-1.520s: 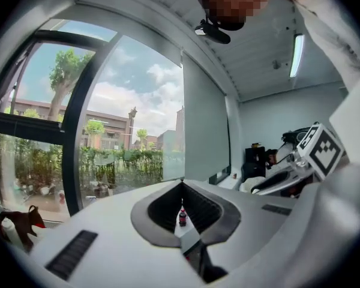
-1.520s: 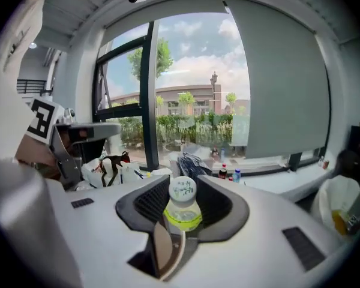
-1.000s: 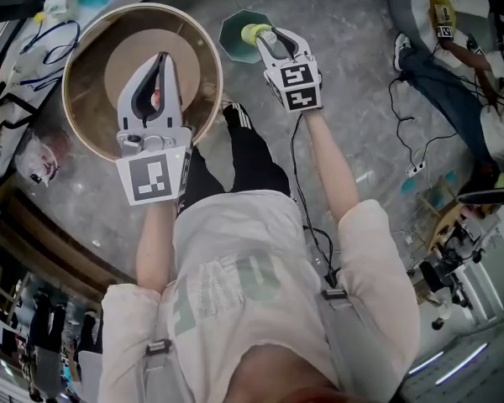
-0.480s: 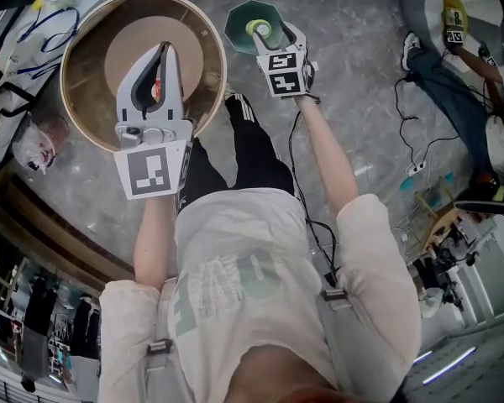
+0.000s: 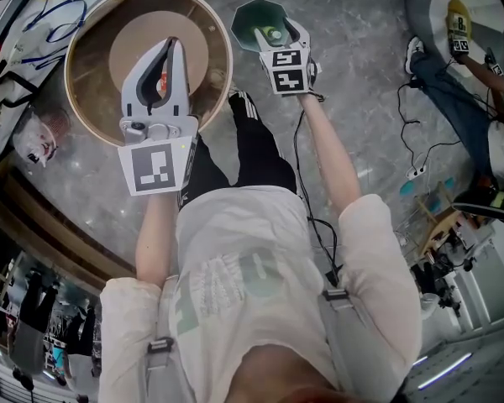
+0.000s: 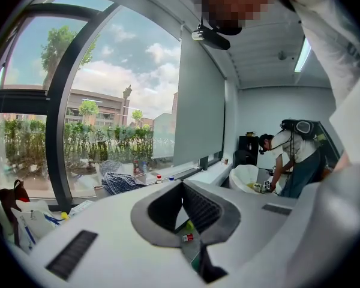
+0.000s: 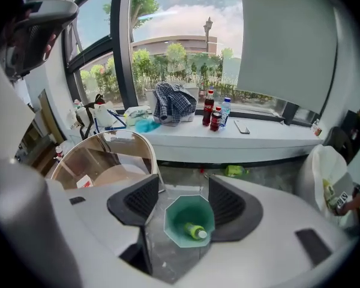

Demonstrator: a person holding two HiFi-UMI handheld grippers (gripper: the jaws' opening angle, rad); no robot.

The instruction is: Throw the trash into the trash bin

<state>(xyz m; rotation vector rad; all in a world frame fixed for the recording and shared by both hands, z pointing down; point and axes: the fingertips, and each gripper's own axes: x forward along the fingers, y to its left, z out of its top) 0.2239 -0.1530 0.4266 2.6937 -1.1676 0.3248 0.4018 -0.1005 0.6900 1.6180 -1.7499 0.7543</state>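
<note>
inside the one green bin [image 7: 175, 216]: one green bottle [image 7: 195, 231]. right gripper [image 7: 183, 192] above, jaws just opening, nothing between. left gripper [image 6: 181, 188] clenched on one red-labelled scrap [image 6: 186, 237].

left claw [image 6: 182, 189] load: red-and-green scrap [image 6: 187, 237] pinched inside, too small for me to identify
round tub [image 5: 82, 99]: near rim and part of its bottom hidden behind the left claw
tub contents: white-red item [image 7: 84, 182], I can't tell what it is
floor [image 7: 270, 171]: green object [image 7: 235, 171], too small for me to name
person at right [image 5: 449, 78]: cut off by the picture's edge
</note>
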